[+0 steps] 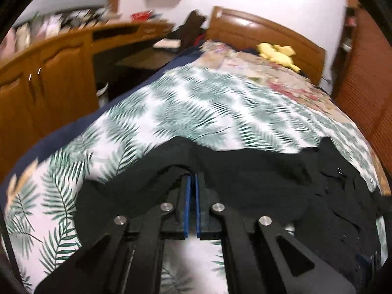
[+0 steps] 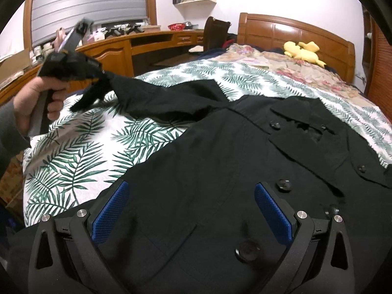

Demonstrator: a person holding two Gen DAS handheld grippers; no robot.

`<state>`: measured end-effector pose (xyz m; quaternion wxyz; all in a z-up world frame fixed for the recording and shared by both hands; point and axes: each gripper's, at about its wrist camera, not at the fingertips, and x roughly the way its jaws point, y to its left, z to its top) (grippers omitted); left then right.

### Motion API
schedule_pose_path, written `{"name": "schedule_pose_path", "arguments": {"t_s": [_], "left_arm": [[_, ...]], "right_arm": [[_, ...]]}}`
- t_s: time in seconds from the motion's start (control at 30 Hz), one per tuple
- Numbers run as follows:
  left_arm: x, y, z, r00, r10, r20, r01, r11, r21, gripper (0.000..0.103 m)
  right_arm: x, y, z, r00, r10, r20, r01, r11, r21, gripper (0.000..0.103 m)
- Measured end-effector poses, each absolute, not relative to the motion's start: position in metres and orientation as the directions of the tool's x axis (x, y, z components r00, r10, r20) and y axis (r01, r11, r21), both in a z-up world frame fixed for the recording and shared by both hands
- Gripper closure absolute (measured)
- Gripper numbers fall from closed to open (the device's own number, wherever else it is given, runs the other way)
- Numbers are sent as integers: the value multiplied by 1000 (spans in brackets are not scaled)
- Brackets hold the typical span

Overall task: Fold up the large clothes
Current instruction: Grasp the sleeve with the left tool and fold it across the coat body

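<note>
A large black buttoned coat (image 2: 220, 152) lies front up on the palm-leaf bedspread (image 2: 80, 152). My left gripper (image 1: 192, 178) is shut on the end of the coat's sleeve (image 1: 245, 171) and holds it lifted above the bed. In the right wrist view the left gripper (image 2: 98, 85) is at the upper left, with the sleeve (image 2: 159, 98) stretched from it to the coat's shoulder. My right gripper (image 2: 191, 191) is open and empty, its blue pads (image 2: 272, 210) spread just above the coat's lower front.
The bed has a wooden headboard (image 2: 294, 31), a floral blanket (image 2: 281, 63) and a yellow plush toy (image 2: 303, 51) at its far end. A wooden desk and cabinets (image 2: 147, 46) run along the left. A wooden slatted door (image 1: 362, 85) stands on the right.
</note>
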<state>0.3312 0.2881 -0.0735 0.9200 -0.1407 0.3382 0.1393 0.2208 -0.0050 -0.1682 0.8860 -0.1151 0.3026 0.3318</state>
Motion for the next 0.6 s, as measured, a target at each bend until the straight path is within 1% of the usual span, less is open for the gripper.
{"name": "schedule_pose_path", "arguments": {"t_s": [0.17, 0.27, 0.4, 0.6], "left_arm": [[327, 225, -32, 769, 109, -630, -232, 966, -117, 103], [323, 190, -15, 781, 68, -621, -169, 980, -105, 103], [318, 150, -5, 782, 29, -623, -110, 990, -91, 103], [312, 110, -10, 757, 22, -653, -63, 997, -39, 103]], "right_arm": [[212, -31, -146, 639, 513, -574, -636, 772, -18, 0], [212, -51, -133, 657, 513, -552, -617, 787, -3, 0], [211, -77, -119, 686, 502, -526, -589, 808, 4, 0], [206, -96, -106, 717, 486, -500, -564, 825, -7, 0]]}}
